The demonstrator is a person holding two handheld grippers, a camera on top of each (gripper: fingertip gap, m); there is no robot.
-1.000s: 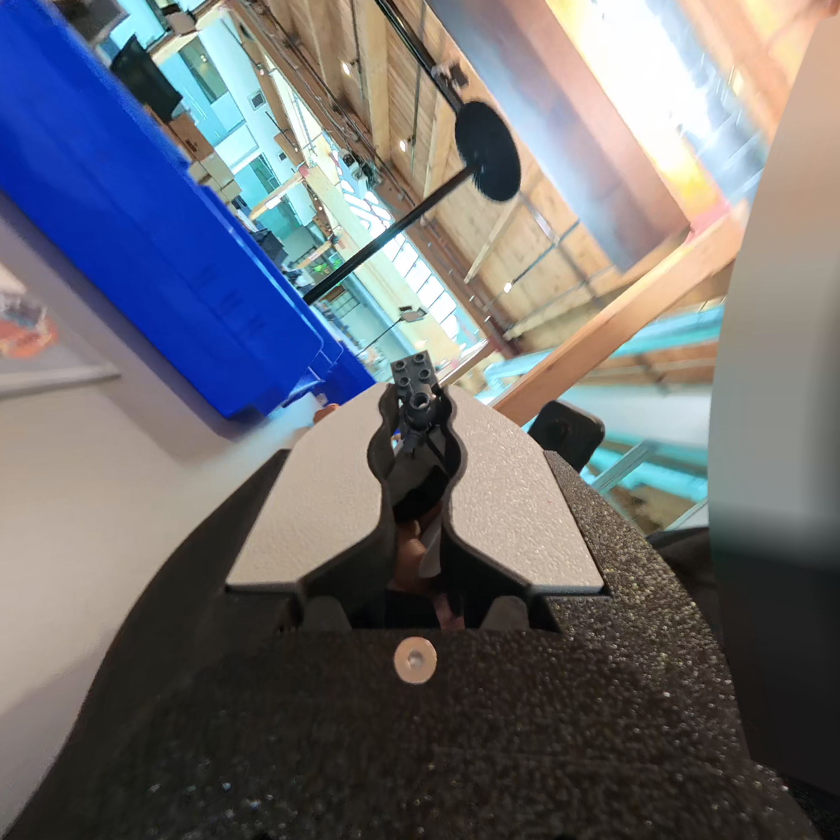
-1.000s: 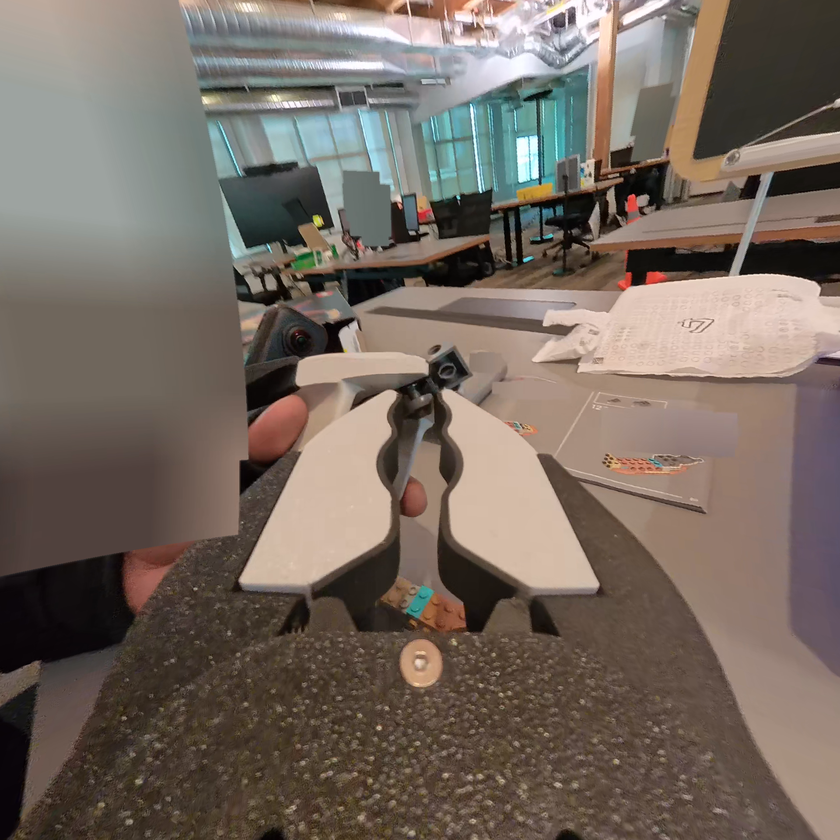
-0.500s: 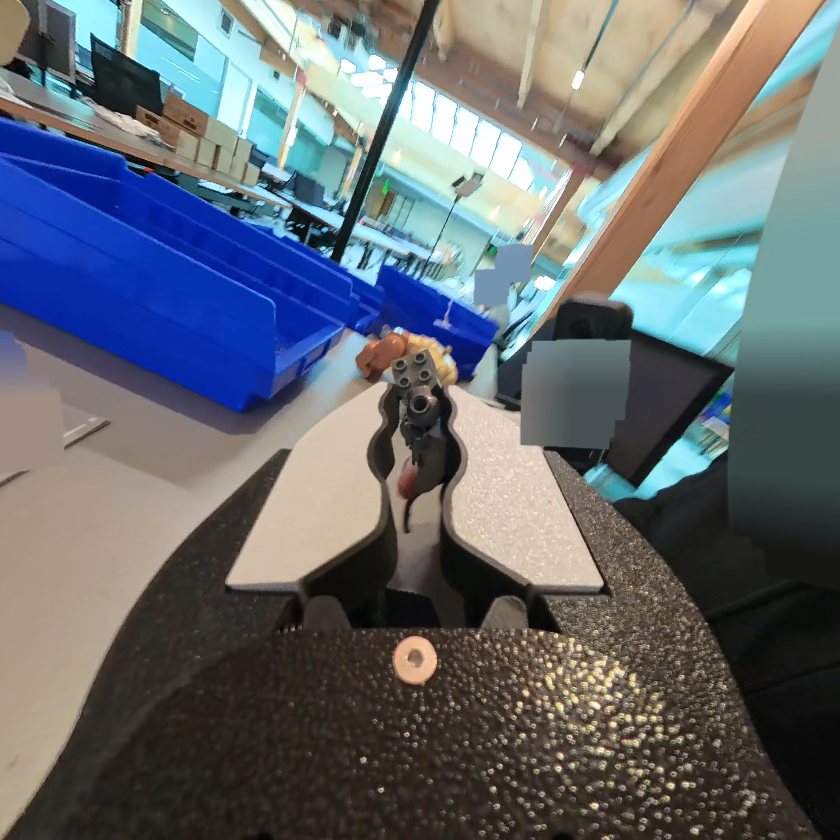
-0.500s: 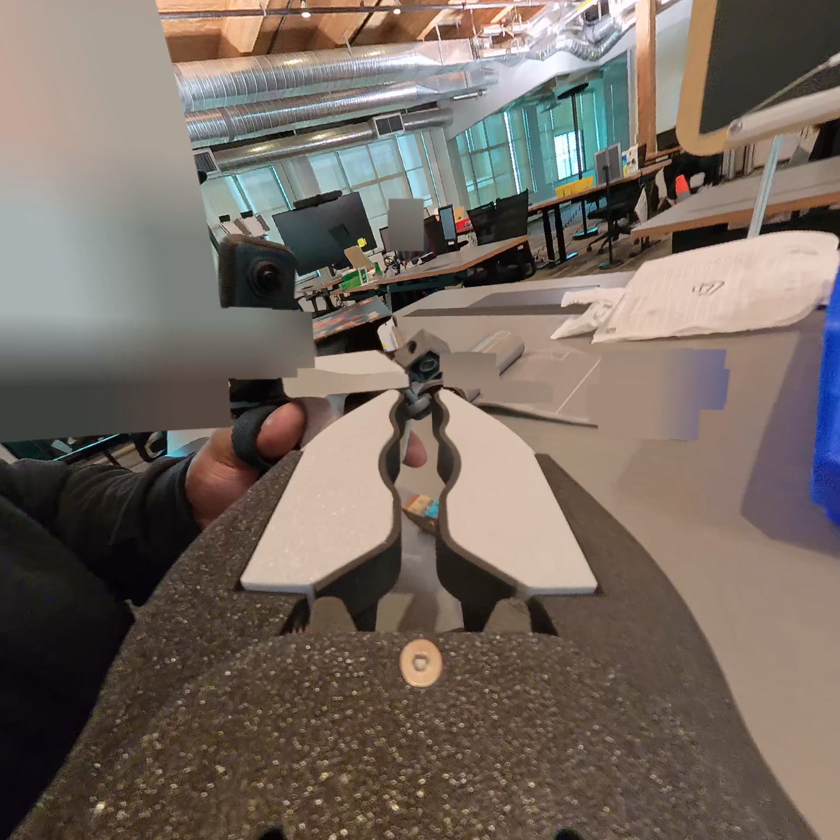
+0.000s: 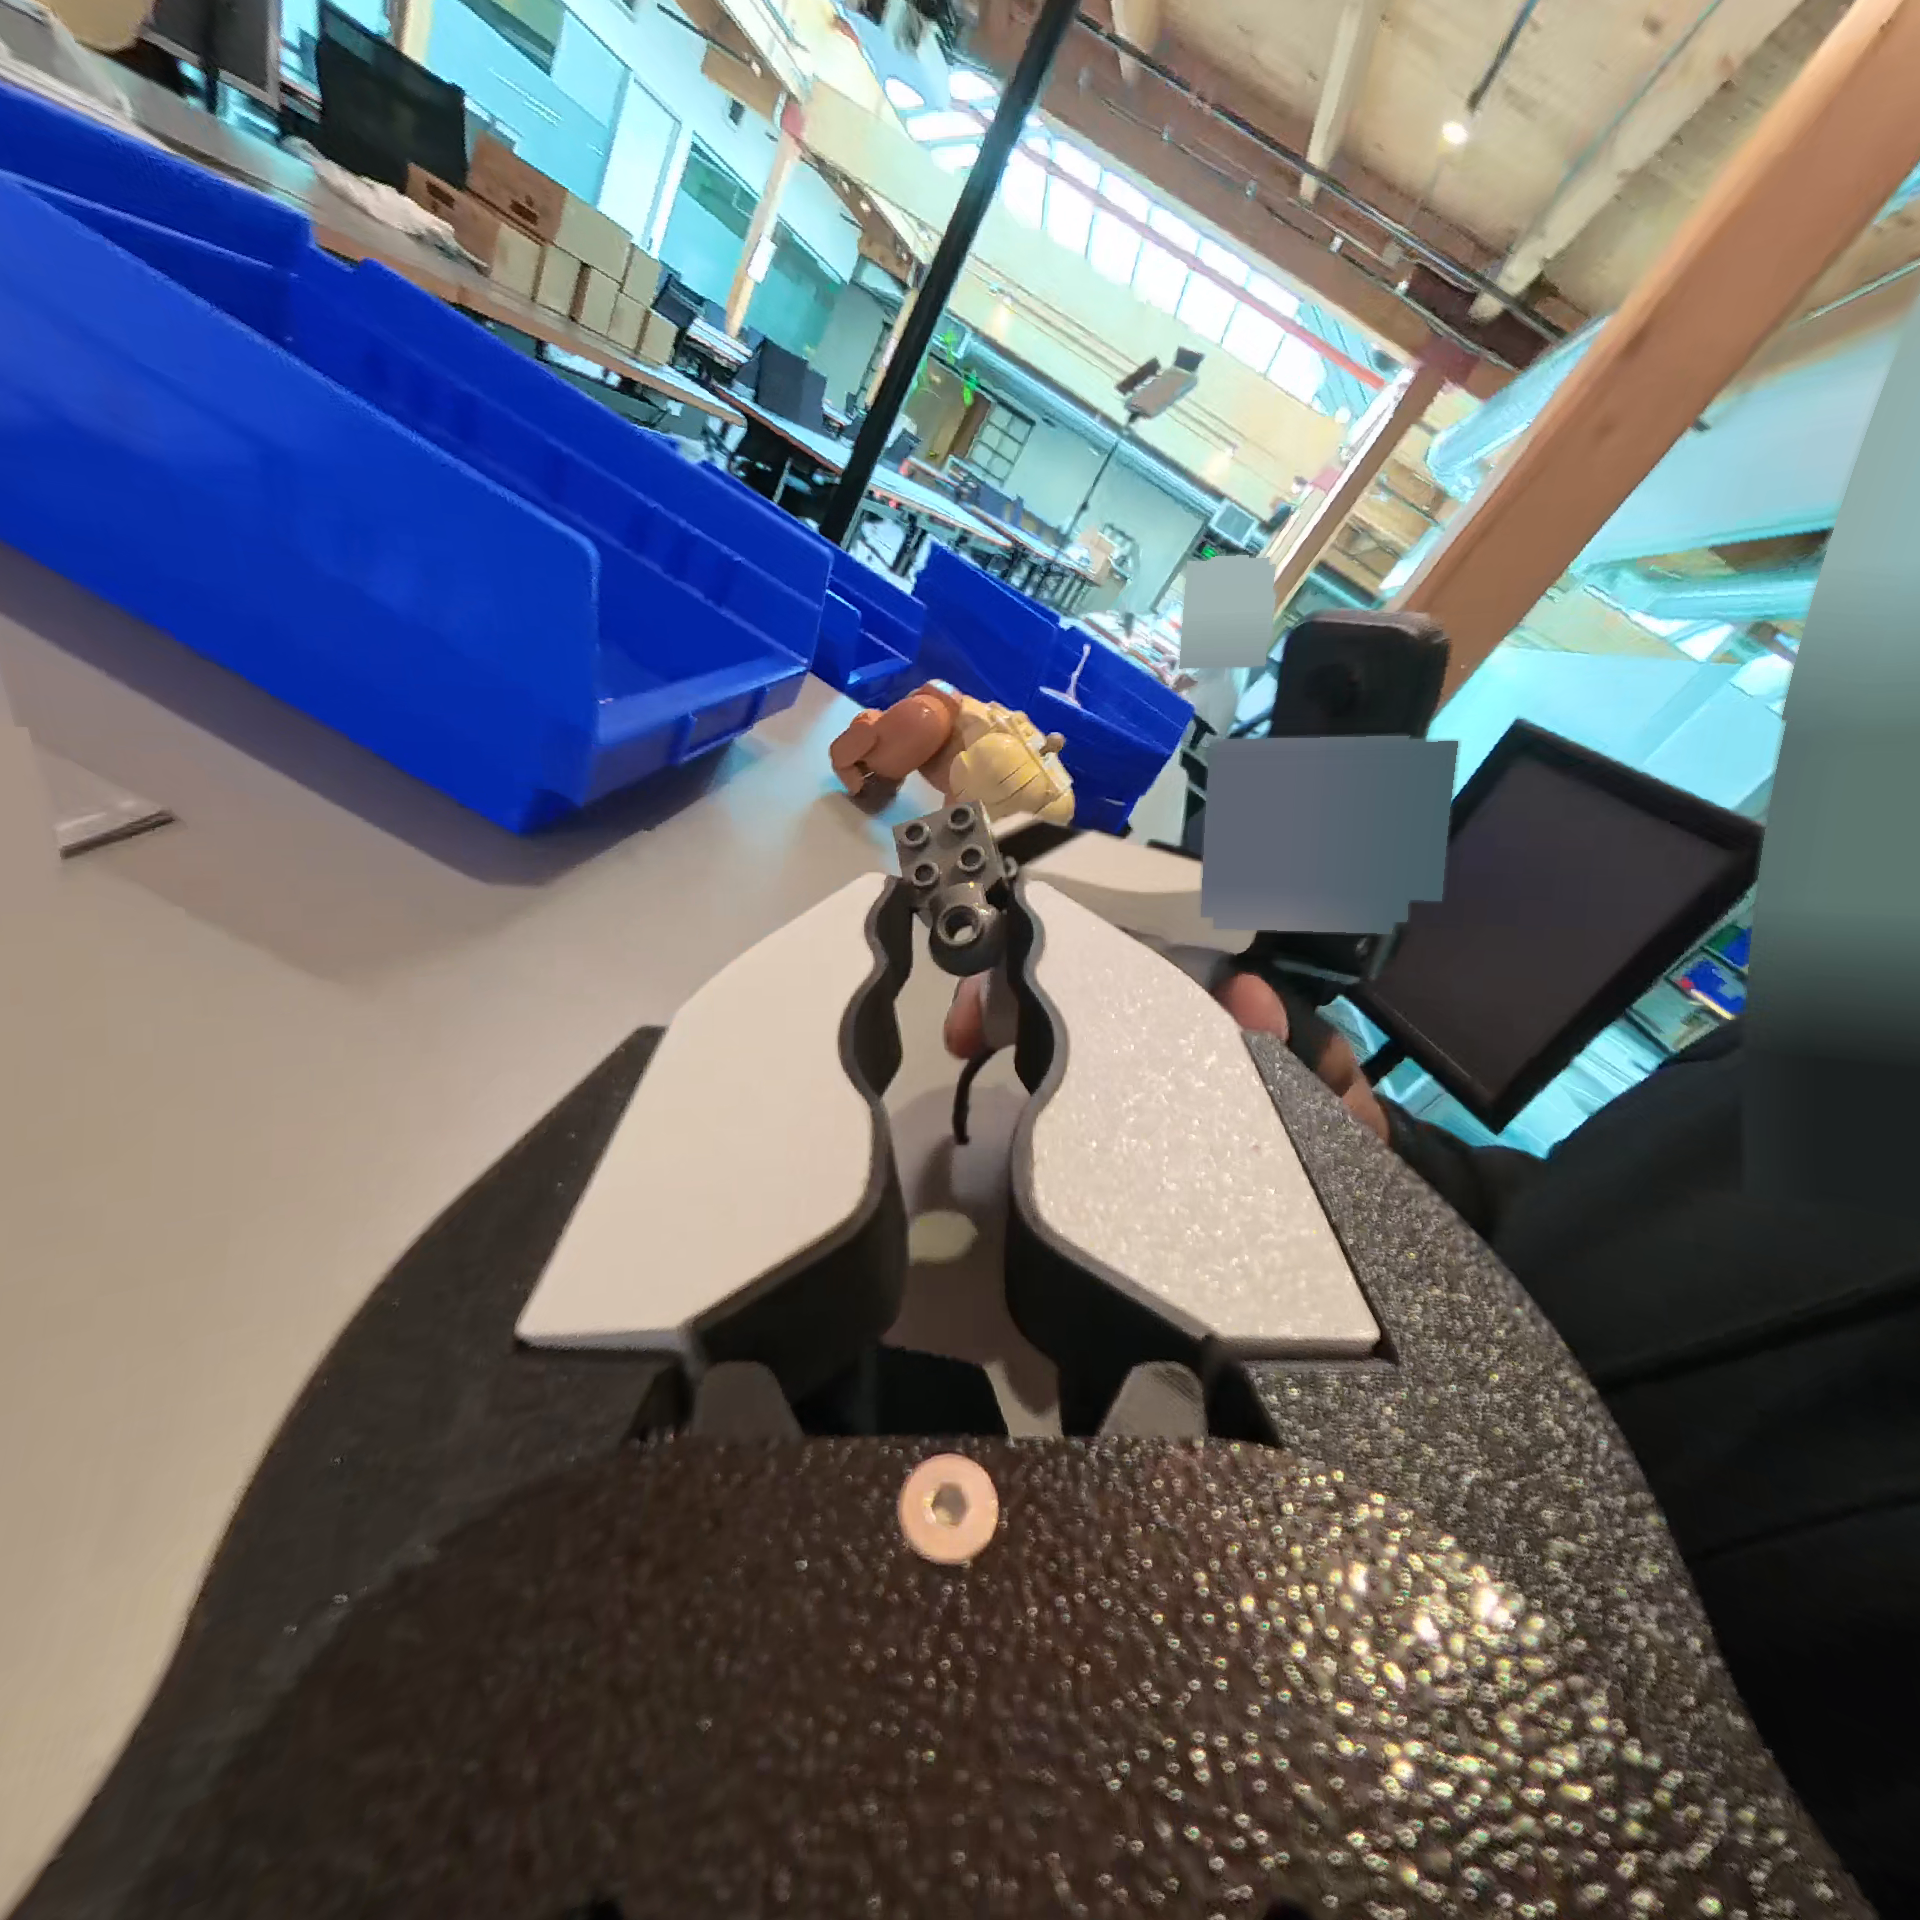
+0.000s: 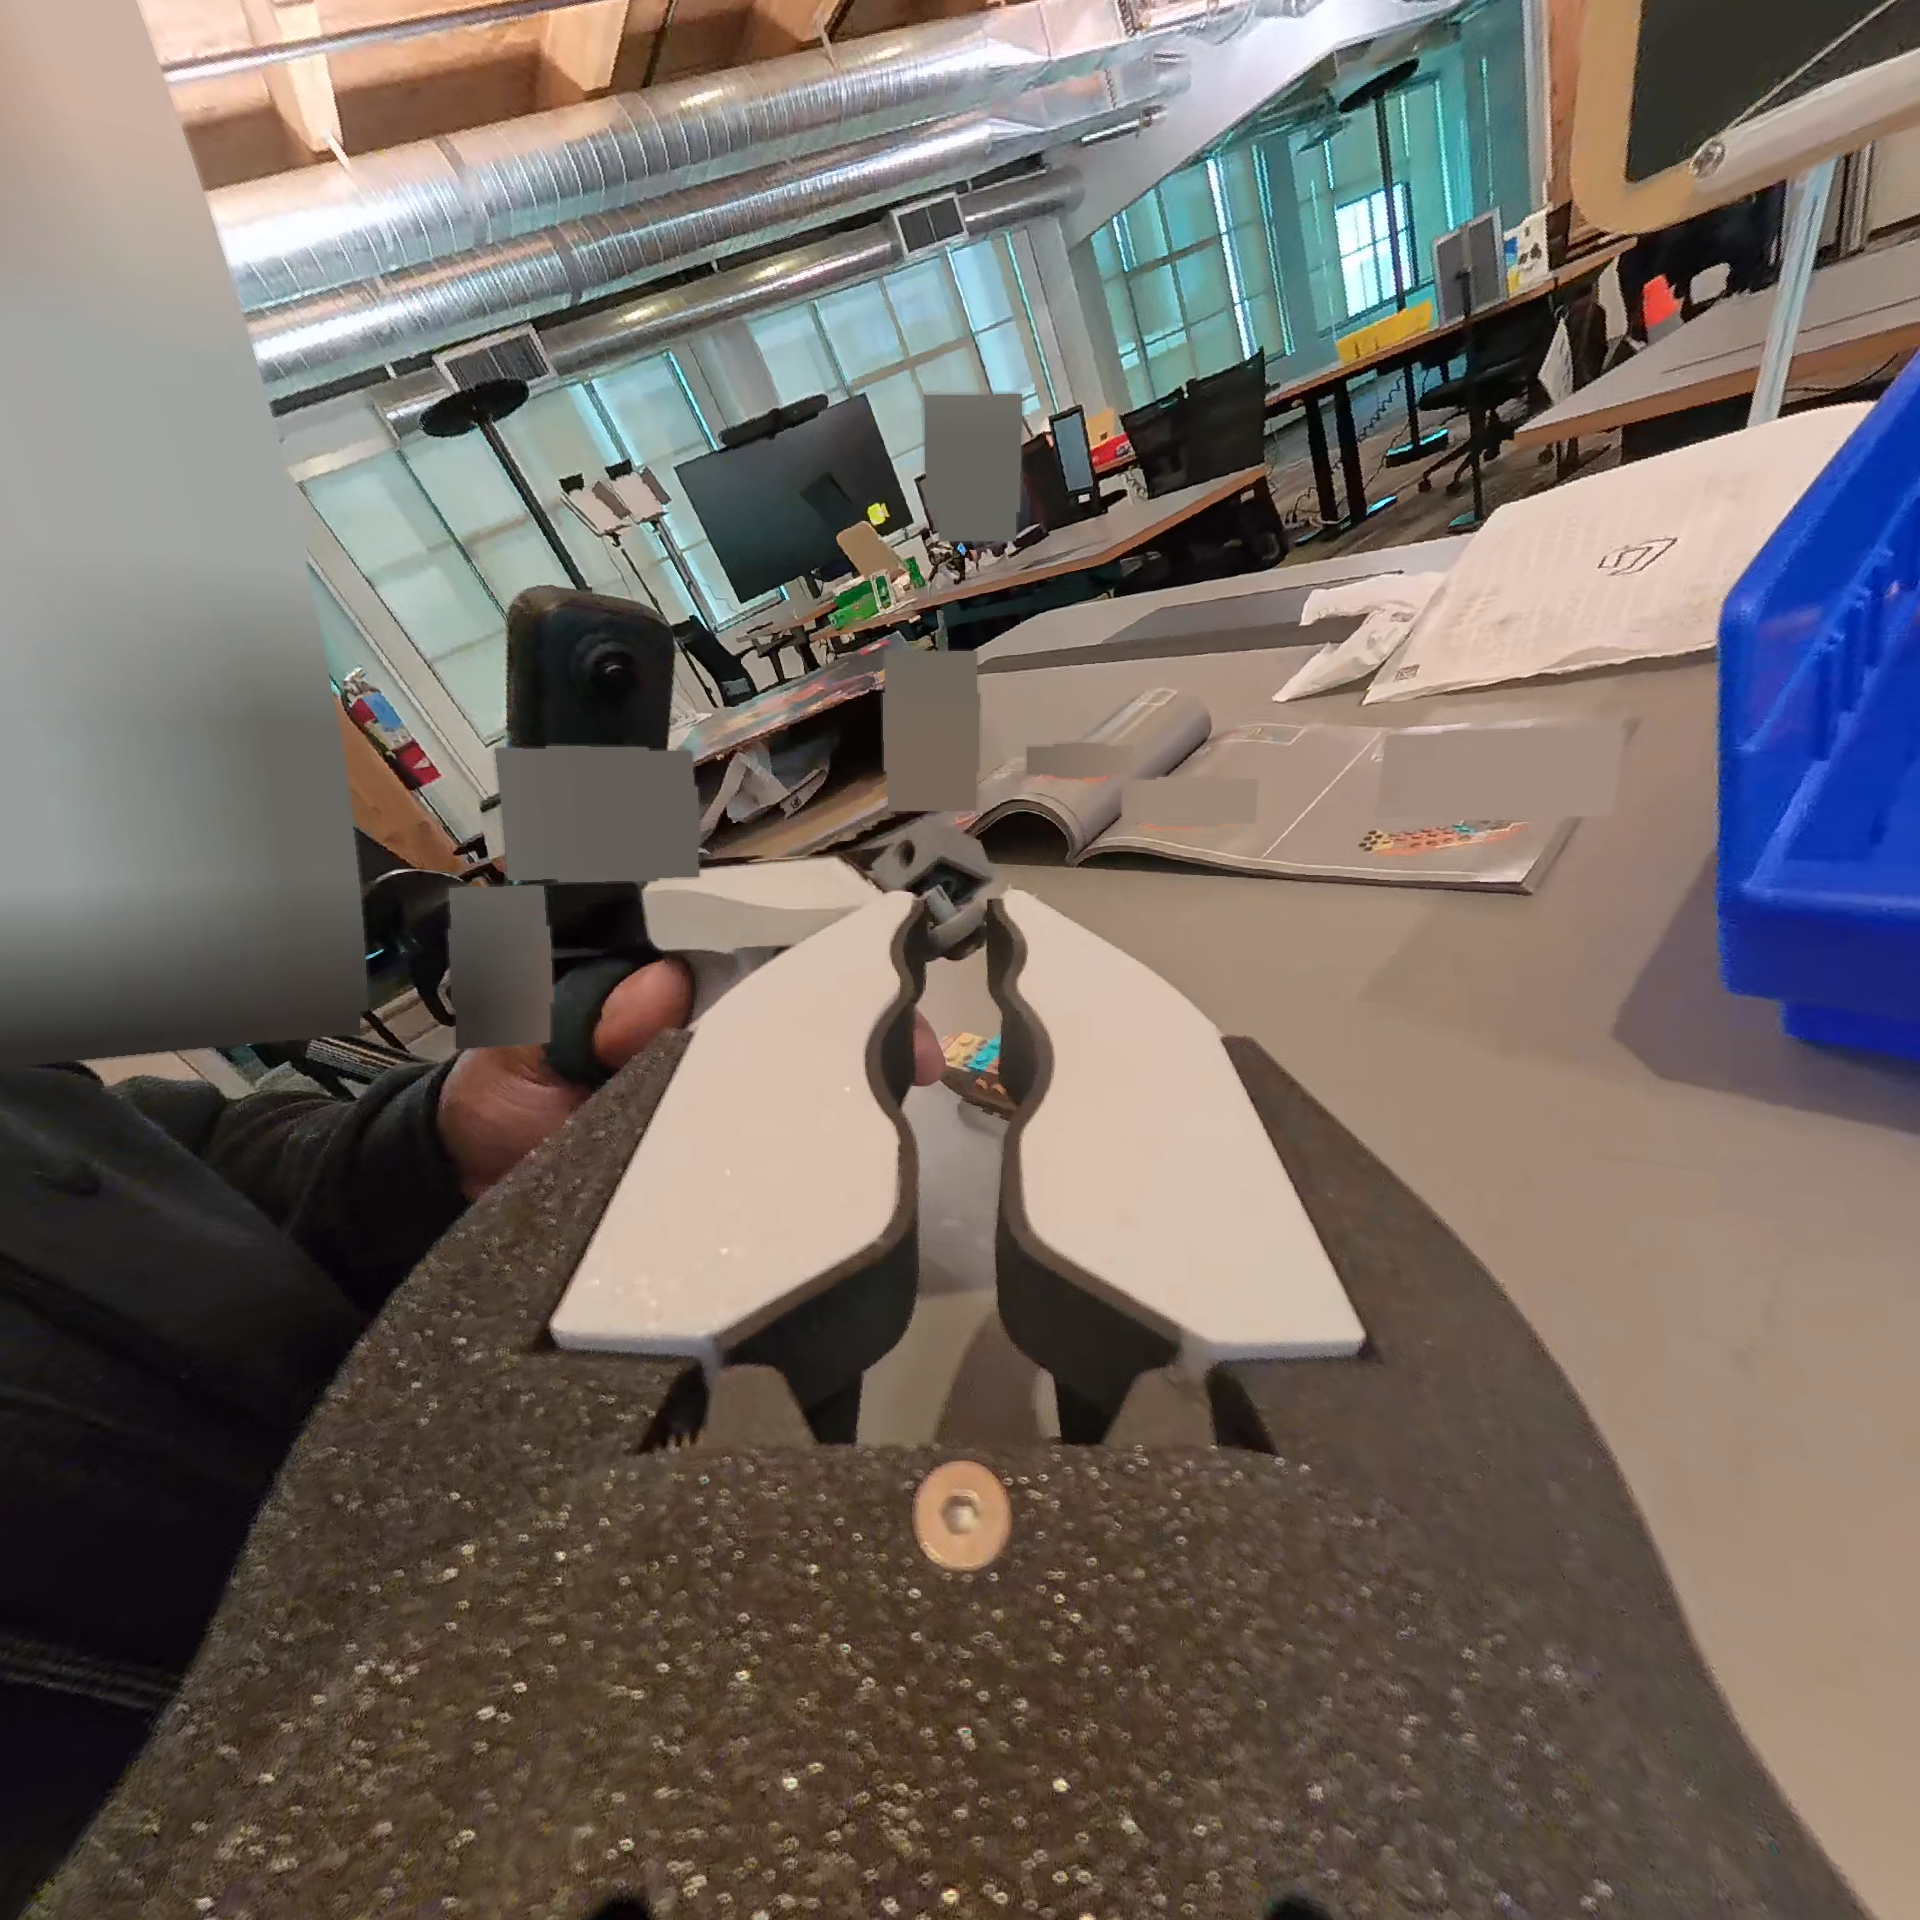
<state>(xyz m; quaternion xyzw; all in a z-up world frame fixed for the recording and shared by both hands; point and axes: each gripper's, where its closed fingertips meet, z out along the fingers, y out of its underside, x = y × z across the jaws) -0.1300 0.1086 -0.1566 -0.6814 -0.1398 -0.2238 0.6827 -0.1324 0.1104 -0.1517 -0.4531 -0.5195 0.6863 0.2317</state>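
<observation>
Change since earlier: both views are swinging level; blue bins and a booklet are coming into sight where ceiling and far desks were showing before.
Left gripper [image 5: 954, 904]: pinching a dark grey studded brick [image 5: 948, 854], held above the grey table [image 5: 312, 997].
Right gripper [image 6: 951, 914]: clamping a small grey pin piece [image 6: 948, 927] that is meeting the brick's underside [image 6: 928, 868].
Nearby: a tan-and-brown toy figure [image 5: 961, 756] is lying beside the blue bins [image 5: 416, 582]; coloured bricks [image 6: 971, 1055] are sitting below the fingers.
Writing: the open booklet [image 6: 1340, 821] and white bag [image 6: 1579, 592] are carrying print, not transcribed.
</observation>
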